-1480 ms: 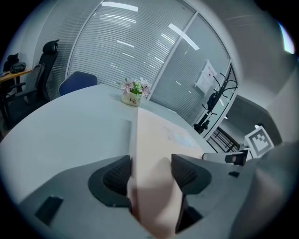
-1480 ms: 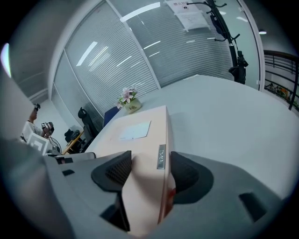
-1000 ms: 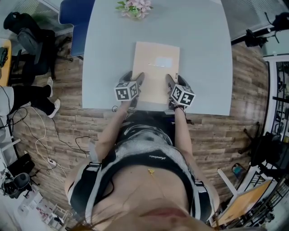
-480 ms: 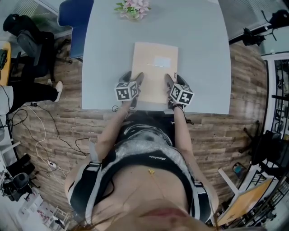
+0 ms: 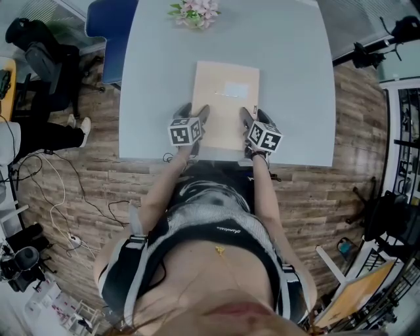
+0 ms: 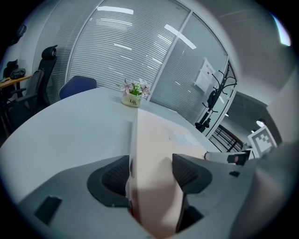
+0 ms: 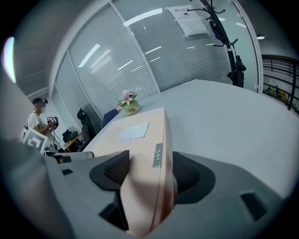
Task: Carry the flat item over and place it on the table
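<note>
The flat item is a thin beige box with a white label, lying flat on the grey table near its front edge. My left gripper is at the box's near left corner. In the left gripper view its jaws close on the box edge, both pads against it. My right gripper is at the near right corner. Its jaws have just been opening, and the box edge still stands between the pads, which no longer press on it.
A small pot of pink flowers stands at the table's far edge beyond the box. A blue chair and a black office chair stand to the far left. Cables lie on the wooden floor.
Box and both grippers stay where they were. No shift of the box shows between the head views.
</note>
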A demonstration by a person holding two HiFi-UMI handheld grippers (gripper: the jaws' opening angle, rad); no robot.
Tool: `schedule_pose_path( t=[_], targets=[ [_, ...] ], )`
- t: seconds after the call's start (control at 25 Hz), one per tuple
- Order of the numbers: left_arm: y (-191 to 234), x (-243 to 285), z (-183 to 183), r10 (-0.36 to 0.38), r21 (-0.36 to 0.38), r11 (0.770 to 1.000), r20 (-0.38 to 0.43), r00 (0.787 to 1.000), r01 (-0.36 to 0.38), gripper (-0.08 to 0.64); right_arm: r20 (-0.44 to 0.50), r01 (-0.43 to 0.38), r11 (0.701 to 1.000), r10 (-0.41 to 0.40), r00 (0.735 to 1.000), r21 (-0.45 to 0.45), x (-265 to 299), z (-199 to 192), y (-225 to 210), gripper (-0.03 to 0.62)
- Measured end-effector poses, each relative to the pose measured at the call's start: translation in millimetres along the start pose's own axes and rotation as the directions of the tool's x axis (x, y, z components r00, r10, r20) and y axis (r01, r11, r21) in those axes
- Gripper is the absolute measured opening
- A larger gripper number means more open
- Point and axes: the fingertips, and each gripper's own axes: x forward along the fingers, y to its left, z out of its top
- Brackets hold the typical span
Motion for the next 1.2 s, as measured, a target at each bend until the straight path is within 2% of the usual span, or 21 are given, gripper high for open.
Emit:
schedule_pose_path(
  t=[0.16, 1.2],
  targets=[
    [1.8, -0.2, 0.1, -0.006, -0.016, 1.0, -0.005, 1.0, 0.006, 0.282, 0.007, 0.004, 1.0, -0.003, 1.0, -0.026, -0.2, 1.2, 3.3, 0.279],
    [1.8, 0.3, -0.5, -0.02, -0.033, 0.999, -0.007, 1.0, 0.02, 0.282, 0.008, 0.006, 1.0, -0.006, 1.0, -0.026, -0.4, 0.7, 2.8, 0.276]
  ],
)
